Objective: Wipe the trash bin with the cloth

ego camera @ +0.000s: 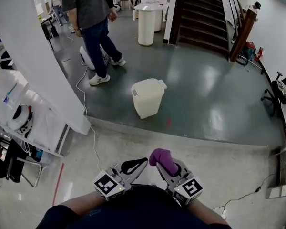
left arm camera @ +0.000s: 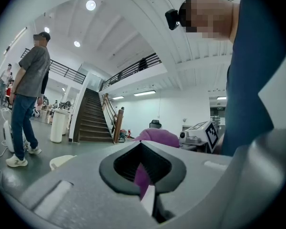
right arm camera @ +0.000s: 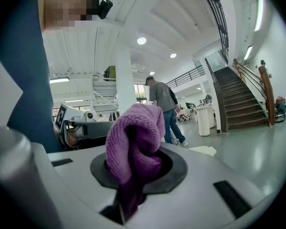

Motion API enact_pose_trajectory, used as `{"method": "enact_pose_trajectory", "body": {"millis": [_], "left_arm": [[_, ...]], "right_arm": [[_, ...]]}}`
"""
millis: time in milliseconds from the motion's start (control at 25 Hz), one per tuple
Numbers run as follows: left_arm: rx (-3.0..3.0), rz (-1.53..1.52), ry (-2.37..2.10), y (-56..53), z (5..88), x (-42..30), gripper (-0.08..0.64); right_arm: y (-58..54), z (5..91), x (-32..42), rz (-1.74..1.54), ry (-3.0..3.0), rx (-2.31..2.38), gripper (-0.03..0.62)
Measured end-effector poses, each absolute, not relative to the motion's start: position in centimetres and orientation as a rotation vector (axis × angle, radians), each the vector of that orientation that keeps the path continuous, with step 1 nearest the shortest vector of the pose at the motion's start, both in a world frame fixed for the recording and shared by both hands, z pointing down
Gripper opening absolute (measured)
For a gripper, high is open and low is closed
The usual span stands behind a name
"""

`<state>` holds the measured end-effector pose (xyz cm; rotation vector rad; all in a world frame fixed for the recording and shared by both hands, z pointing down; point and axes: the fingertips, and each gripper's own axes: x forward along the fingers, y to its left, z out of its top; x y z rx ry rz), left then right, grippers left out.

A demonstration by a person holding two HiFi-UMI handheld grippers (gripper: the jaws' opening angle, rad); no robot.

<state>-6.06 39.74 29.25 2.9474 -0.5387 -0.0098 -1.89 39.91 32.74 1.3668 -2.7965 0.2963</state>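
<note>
- Ahead on the floor (ego camera: 205, 89), well apart from you, stands the trash bin (ego camera: 148, 97); step close first.
- Your right claw (ego camera: 167, 167) clamps the cloth (ego camera: 161, 157); your left claw (ego camera: 139, 162) sits clenched, empty.

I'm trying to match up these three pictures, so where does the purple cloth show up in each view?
Head view: the purple cloth is at bottom centre, bunched at the tip of the right hand-held gripper.
Left gripper view: its top bulges just right of centre, beyond the jaws.
Right gripper view: centre, pinched between the jaws.
Shared landmark: the dark staircase.
</note>
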Motion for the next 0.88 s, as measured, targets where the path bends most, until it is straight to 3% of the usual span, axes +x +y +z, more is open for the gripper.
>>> {"method": "enact_pose_trajectory", "body": {"millis": [880], "left_arm": [[2.92, -0.003, -0.715, 37.1, 29.5, -1.7, -0.003]], "right_arm": [[37.1, 33.8, 5.1, 0.316, -2.84, 1.297, 0.074]]}}
